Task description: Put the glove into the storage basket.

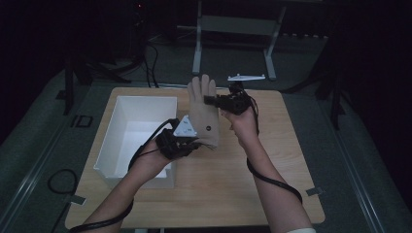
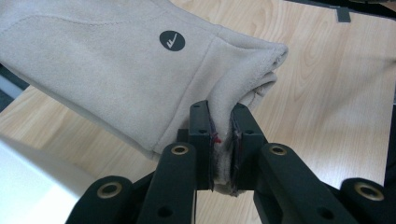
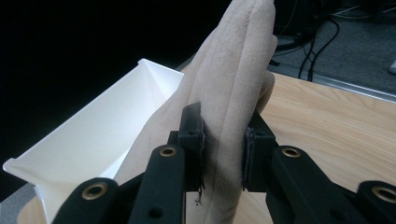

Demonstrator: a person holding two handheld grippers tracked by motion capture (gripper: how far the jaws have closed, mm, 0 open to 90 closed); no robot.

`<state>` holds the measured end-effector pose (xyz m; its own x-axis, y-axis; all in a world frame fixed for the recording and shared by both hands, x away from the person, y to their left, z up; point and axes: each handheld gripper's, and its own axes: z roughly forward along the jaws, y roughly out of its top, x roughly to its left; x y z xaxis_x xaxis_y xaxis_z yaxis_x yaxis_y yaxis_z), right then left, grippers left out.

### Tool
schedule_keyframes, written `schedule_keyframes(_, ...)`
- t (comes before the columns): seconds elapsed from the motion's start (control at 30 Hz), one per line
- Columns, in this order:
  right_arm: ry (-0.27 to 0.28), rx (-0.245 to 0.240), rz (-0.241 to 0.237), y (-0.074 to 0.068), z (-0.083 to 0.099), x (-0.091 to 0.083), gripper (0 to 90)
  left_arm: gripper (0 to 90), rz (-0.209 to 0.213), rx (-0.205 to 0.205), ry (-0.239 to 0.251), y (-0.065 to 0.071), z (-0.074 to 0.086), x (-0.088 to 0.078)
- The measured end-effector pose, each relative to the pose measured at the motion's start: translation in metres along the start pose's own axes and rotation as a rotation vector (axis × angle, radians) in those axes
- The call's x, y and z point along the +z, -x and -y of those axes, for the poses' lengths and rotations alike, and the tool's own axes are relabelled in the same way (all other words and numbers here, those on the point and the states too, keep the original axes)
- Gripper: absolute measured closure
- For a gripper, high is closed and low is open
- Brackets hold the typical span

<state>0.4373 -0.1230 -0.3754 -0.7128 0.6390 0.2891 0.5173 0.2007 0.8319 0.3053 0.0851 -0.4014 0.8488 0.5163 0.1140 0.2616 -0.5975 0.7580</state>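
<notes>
1. A beige glove (image 1: pixel 203 112) is hanging in the air above the table (image 1: pixel 233 184), stretched between the two grippers, with its fingers pointing away from the person and its cuff toward them.
2. The left gripper (image 1: pixel 190 141) is pinching the glove's cuff edge; in the left gripper view its jaws are pressing close together with a fold of the fleece cuff (image 2: pixel 243 88) squeezed between the pads.
3. A round dark logo (image 2: pixel 172 40) is showing on the glove near the cuff, facing up in the left gripper view and facing the camera in the high view.
4. The right gripper (image 1: pixel 214 101) is reaching in from the glove's right side and clamping it near the finger end; in the right gripper view its jaws are closing on the glove (image 3: pixel 229 107) edge-on, with the fabric filling the gap between them.
5. The person's left hand (image 1: pixel 153 162) is holding its gripper just over the near right corner of a white box (image 1: pixel 116 145).
6. The box is sitting on the left half of the table, open at the top, and the glove is hanging just beside its right wall rather than over its opening.
7. The right hand (image 1: pixel 243 124) is gripping its tool above the middle of the table, behind and to the right of the left one.
8. Black cables (image 1: pixel 272 182) are trailing along both forearms toward the near table edge.
</notes>
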Motion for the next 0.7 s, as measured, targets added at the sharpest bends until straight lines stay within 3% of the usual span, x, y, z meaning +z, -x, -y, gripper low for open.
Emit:
schedule_keyframes(0.47, -0.02, -0.025, -0.046, -0.033, -0.013, 0.036, 74.0, 82.2, -0.045, -0.031, -0.011, -0.012, 0.025, -0.032)
schedule_keyframes(0.7, -0.027, -0.034, -0.074, -0.05, -0.016, 0.056, 74.0, 82.2, -0.073, -0.058, -0.022, -0.021, 0.046, -0.052)
